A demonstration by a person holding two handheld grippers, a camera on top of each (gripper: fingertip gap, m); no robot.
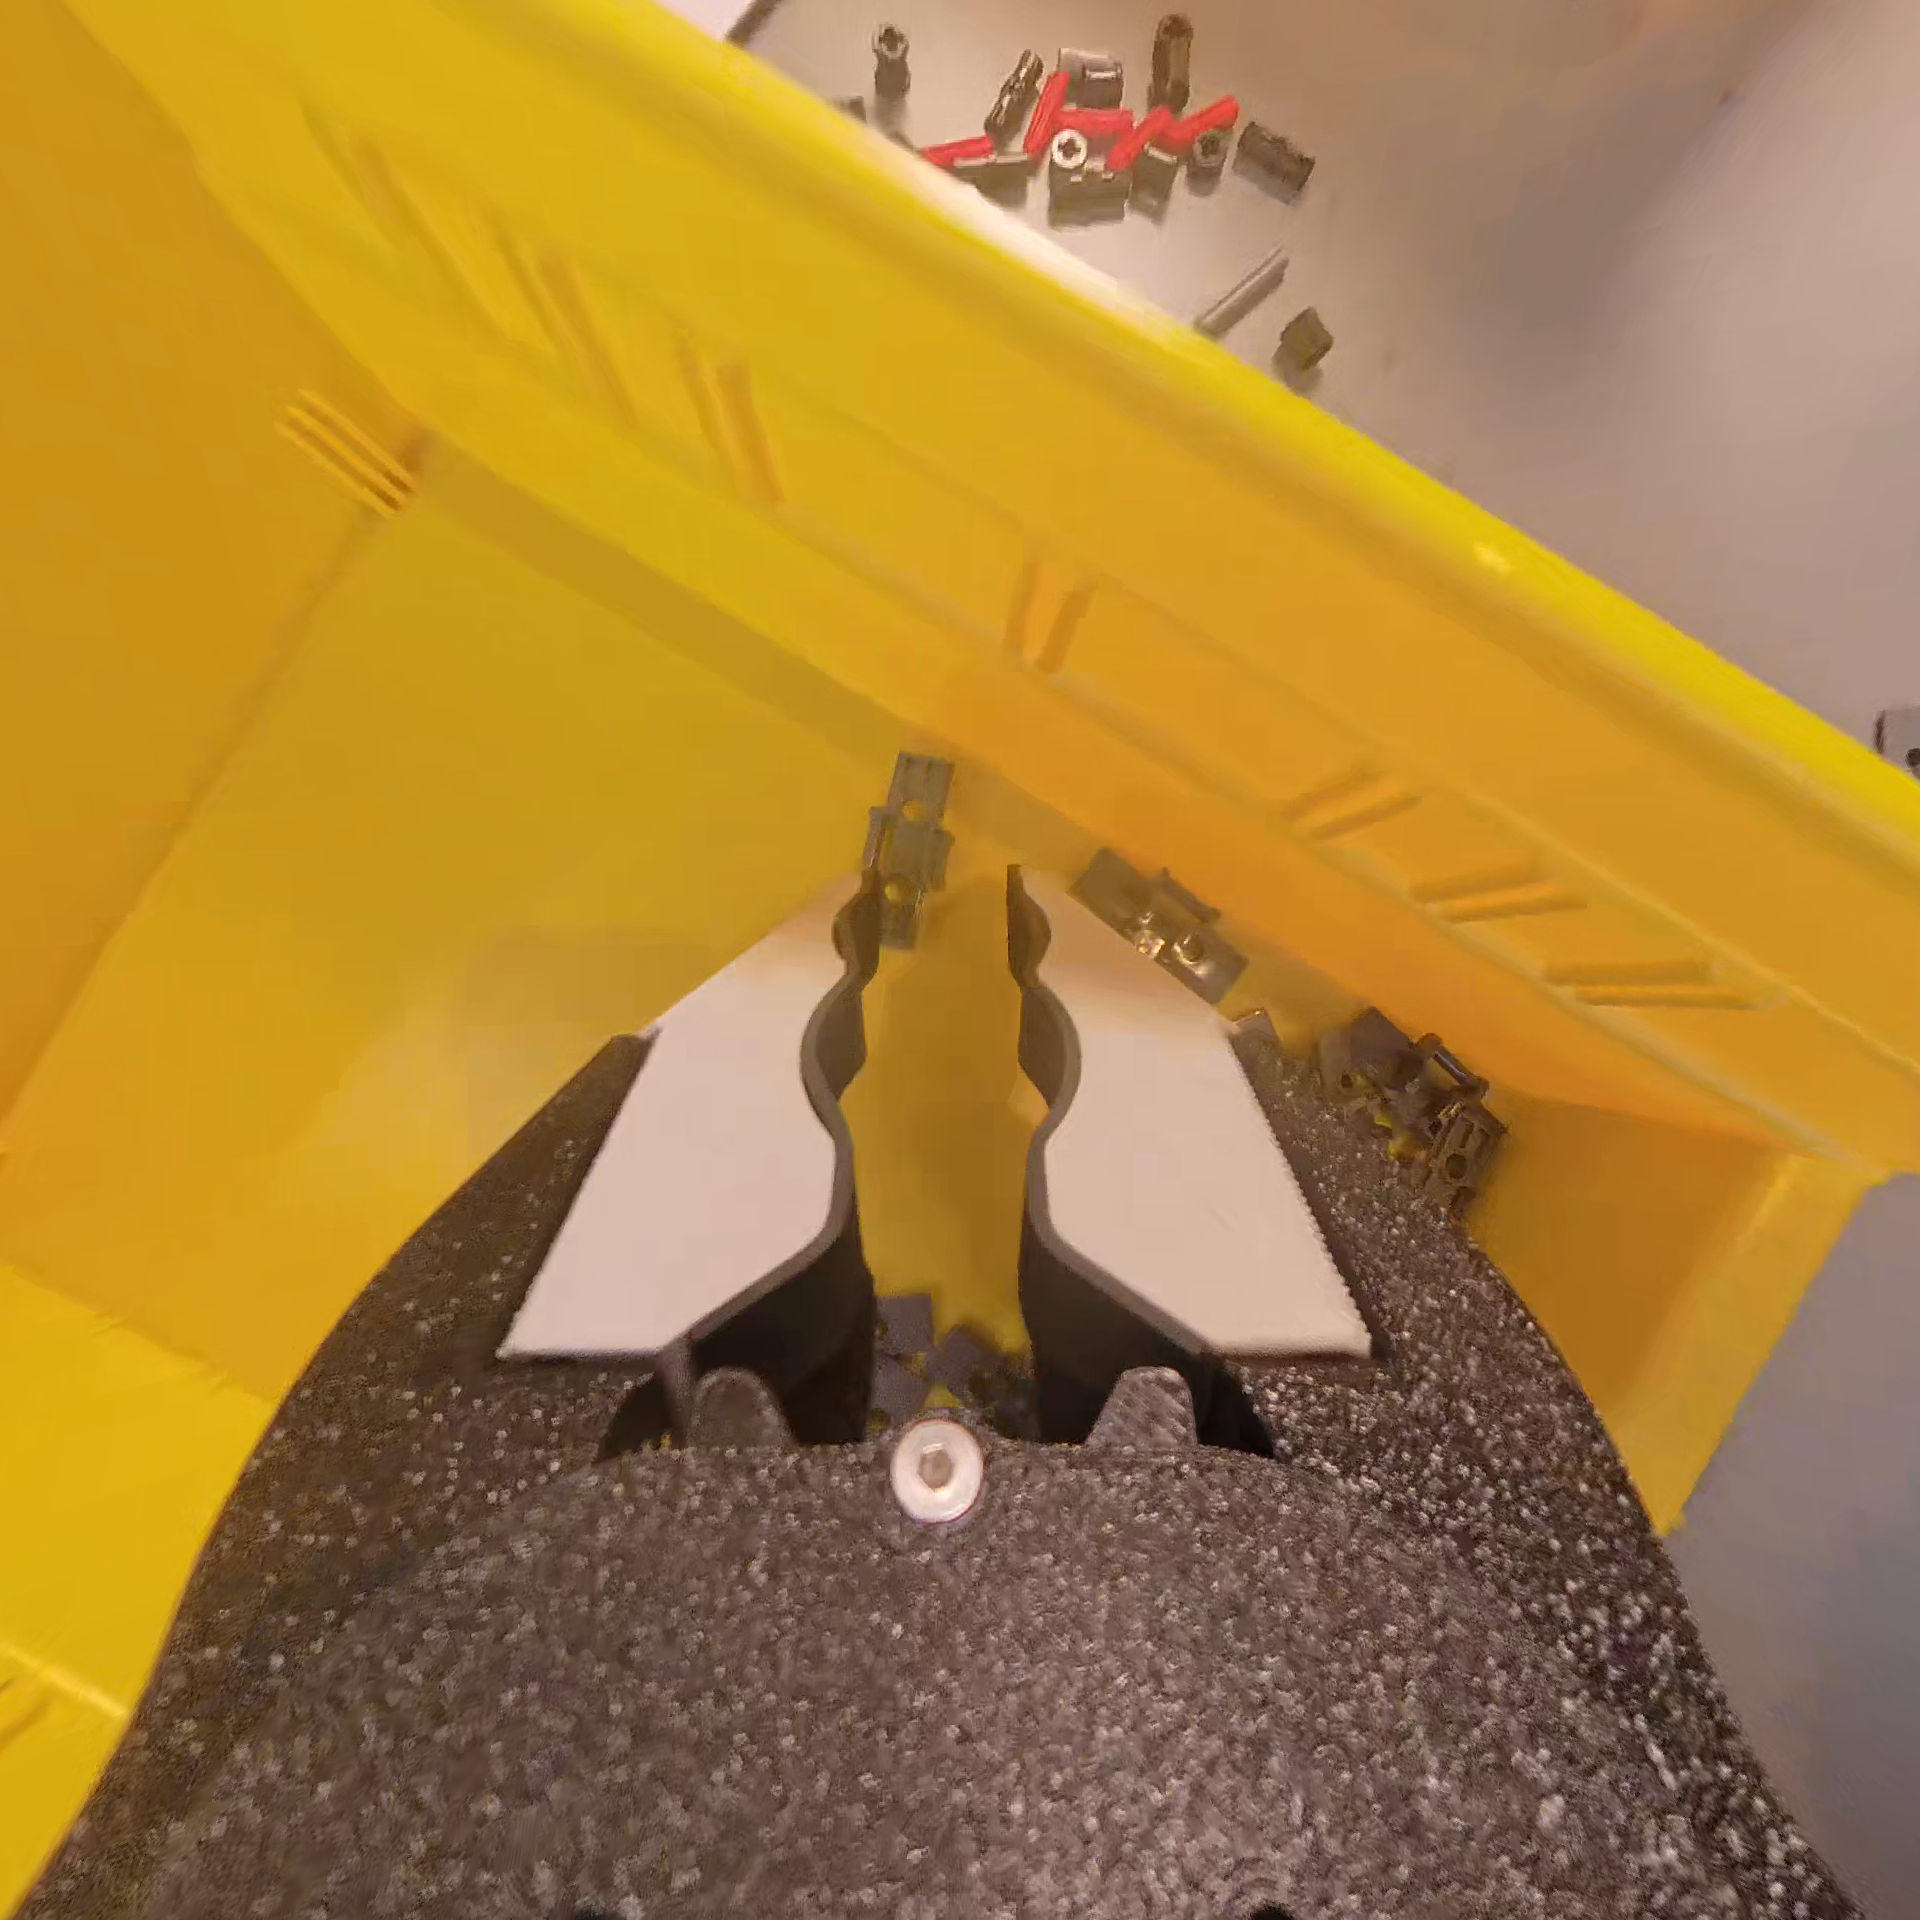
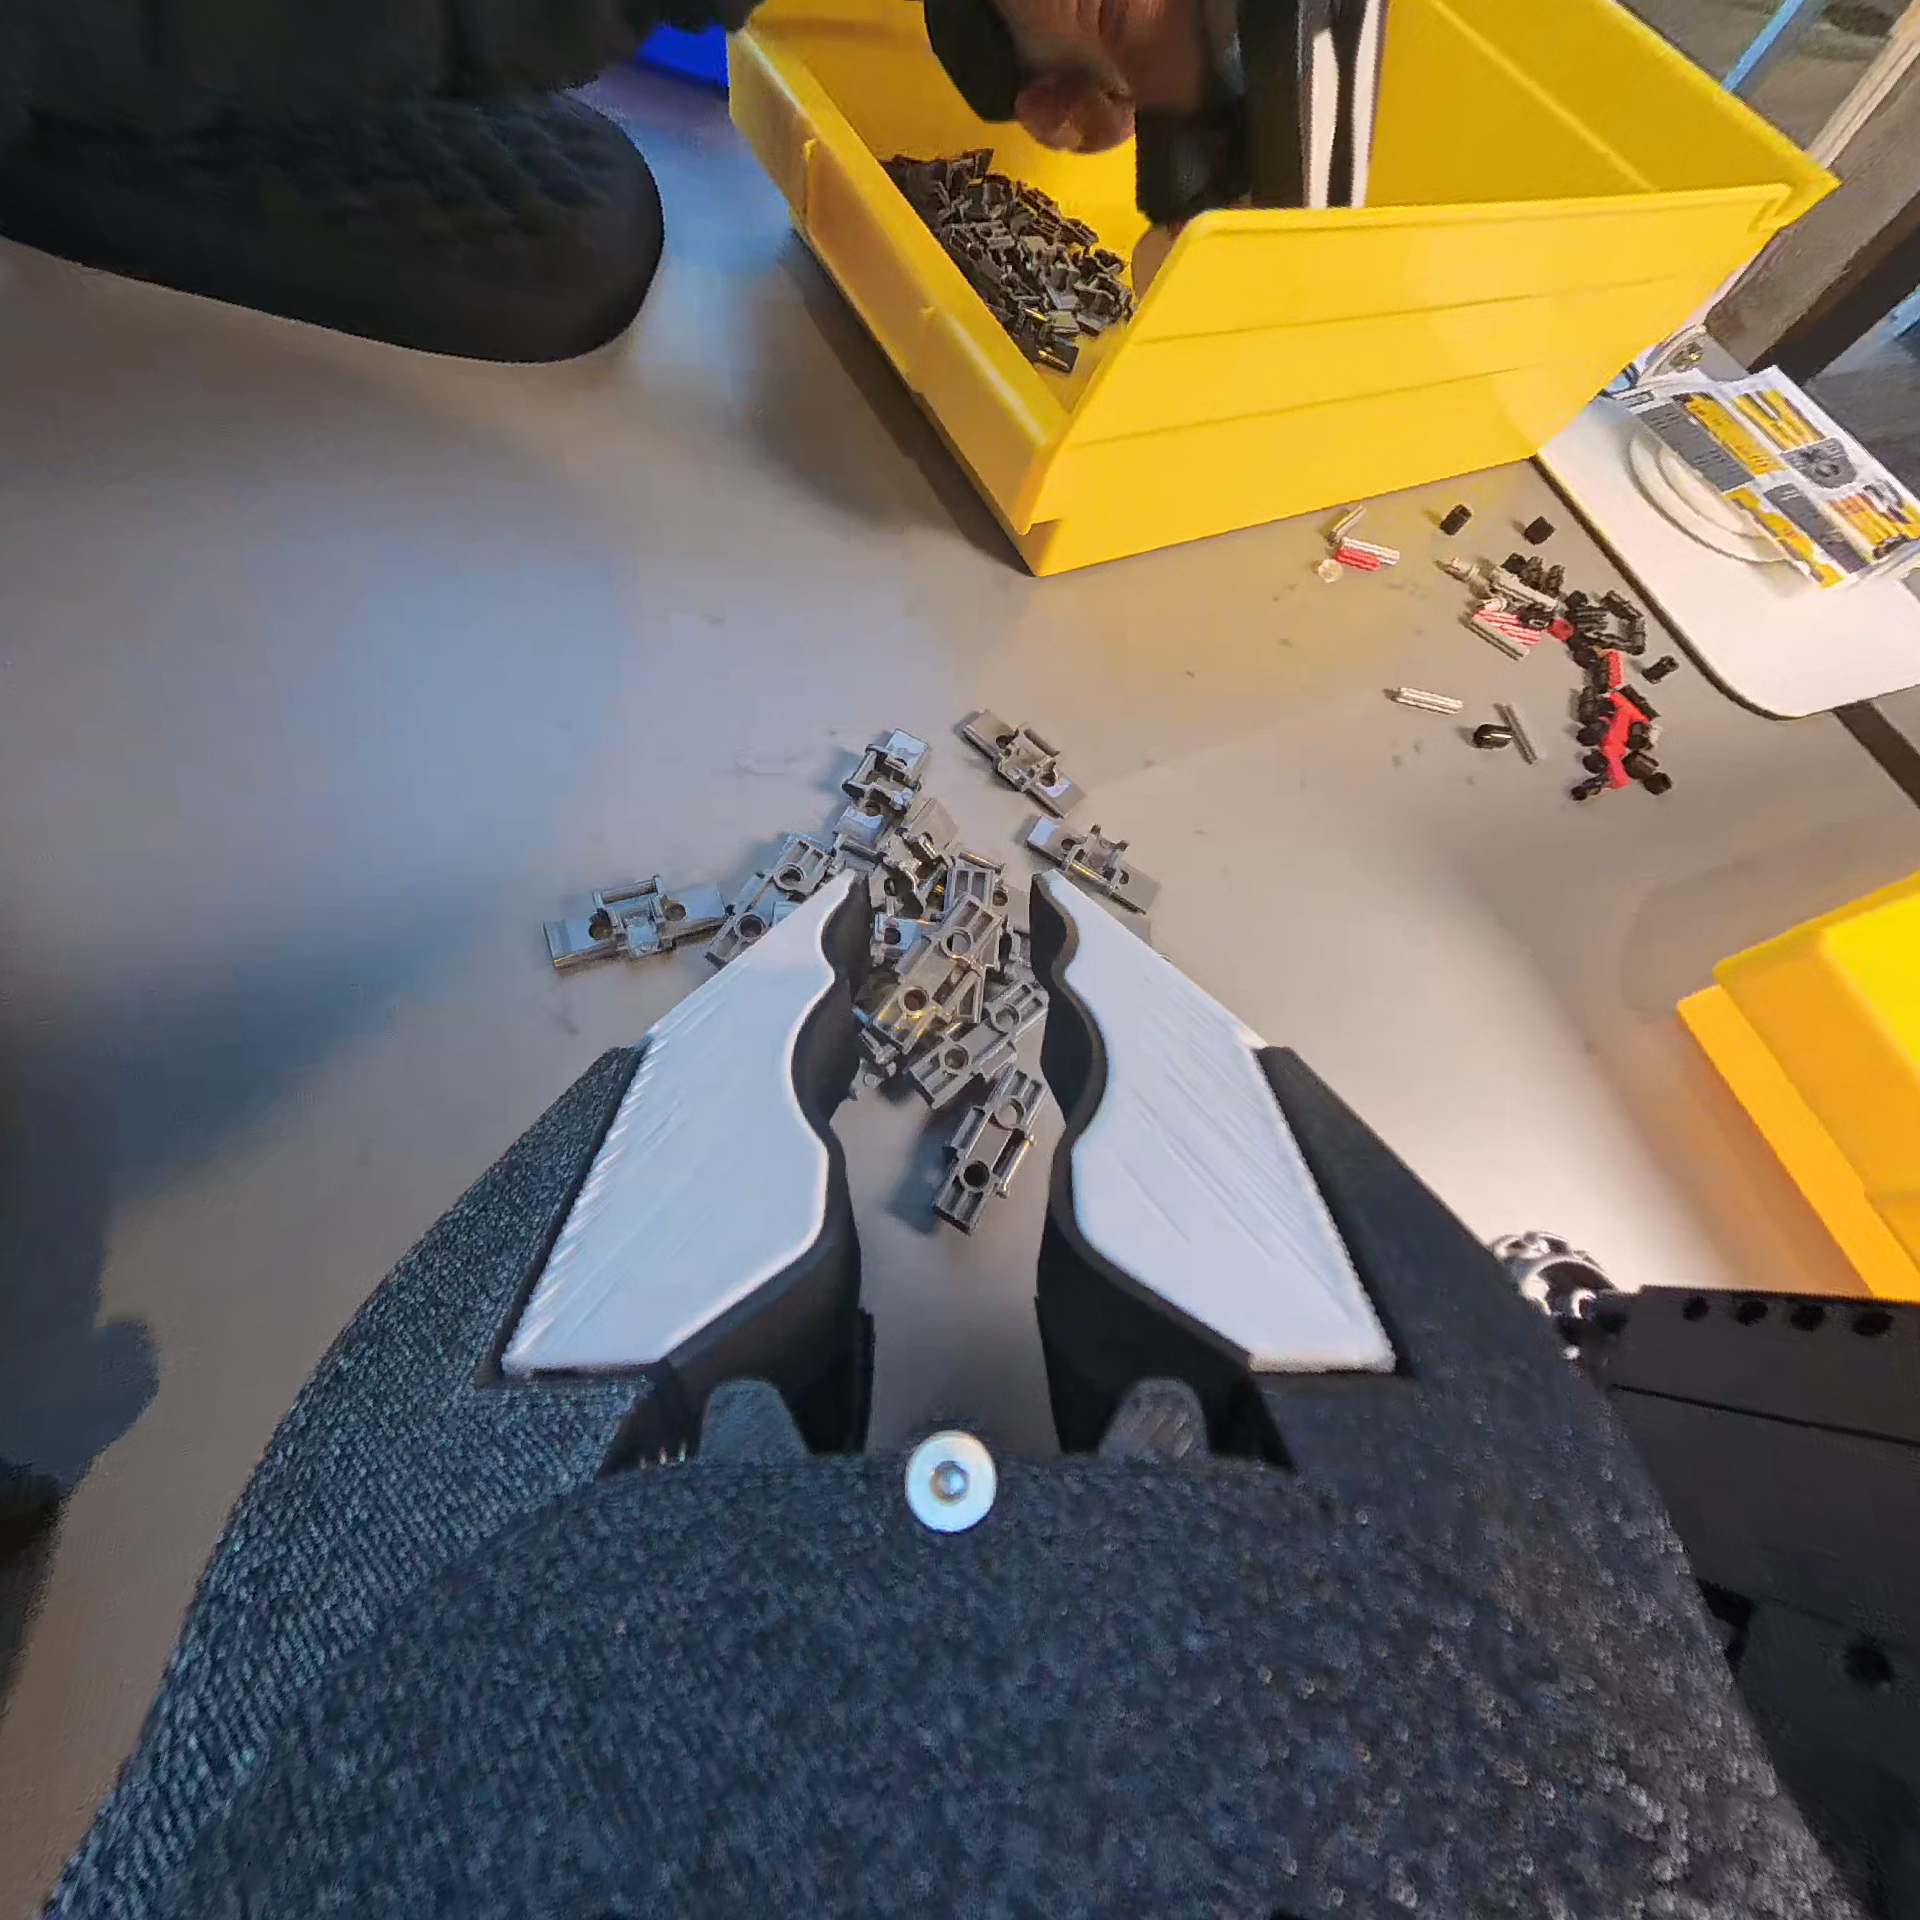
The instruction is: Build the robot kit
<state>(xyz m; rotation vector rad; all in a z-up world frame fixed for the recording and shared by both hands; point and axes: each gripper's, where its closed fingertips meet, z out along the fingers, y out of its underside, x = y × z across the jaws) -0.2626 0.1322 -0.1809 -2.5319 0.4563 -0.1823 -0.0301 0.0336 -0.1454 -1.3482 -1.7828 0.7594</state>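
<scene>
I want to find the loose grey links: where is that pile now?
In the right wrist view, the pile of grey links lies on the grey table, right at the open right gripper, nearer than the yellow bin.

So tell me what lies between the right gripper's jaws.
Right wrist view: a heap of grey plastic links on the table, between the right gripper's open jaws.

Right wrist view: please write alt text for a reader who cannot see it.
The open right gripper hovers over a loose pile of grey plastic track links on a grey table. Behind it, a yellow bin holds more dark links, with a person's hand reaching in. Small black and red parts lie scattered to the right.
</scene>
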